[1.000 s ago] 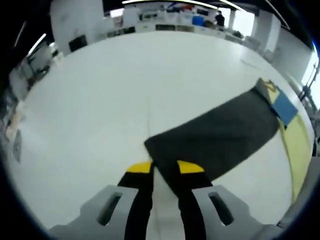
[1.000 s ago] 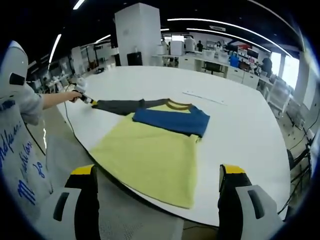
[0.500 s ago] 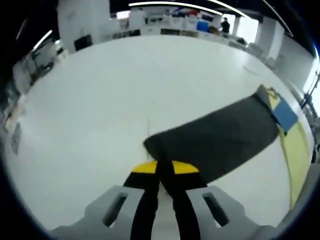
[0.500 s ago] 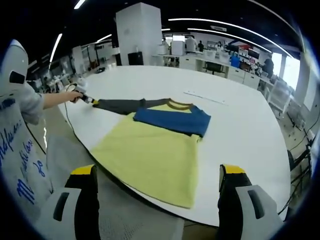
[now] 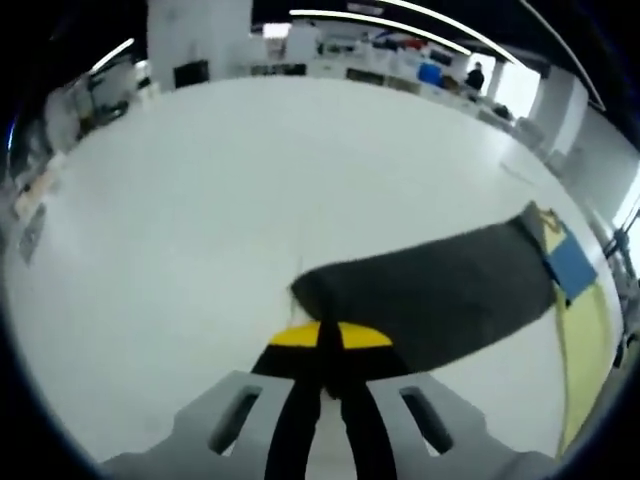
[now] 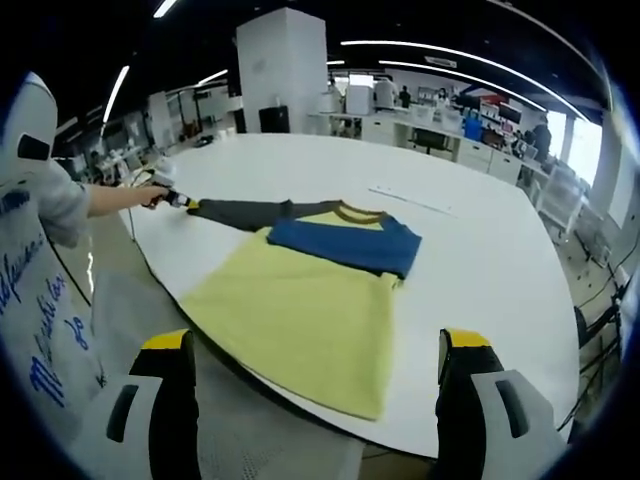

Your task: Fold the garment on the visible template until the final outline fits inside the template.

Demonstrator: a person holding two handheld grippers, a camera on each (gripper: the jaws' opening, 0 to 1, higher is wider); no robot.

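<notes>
Garment: I see the yellow, blue and dark grey long-sleeved shirt [image 6: 310, 290] flat on the white round counter [image 6: 480, 250], grey sleeve [image 5: 440, 290] stretched straight out
Left gripper [image 5: 328, 340]: pinching the sleeve cuff
Right gripper [image 6: 315, 375]: spread wide, off the counter edge

blue script on person's shirt [image 6: 45, 330], not legible

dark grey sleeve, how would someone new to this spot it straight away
On the big white table lies a yellow garment with a blue sleeve folded across its chest. The dark grey sleeve is the one stretched flat toward the table's edge, its cuff pinched in the left gripper.
</notes>
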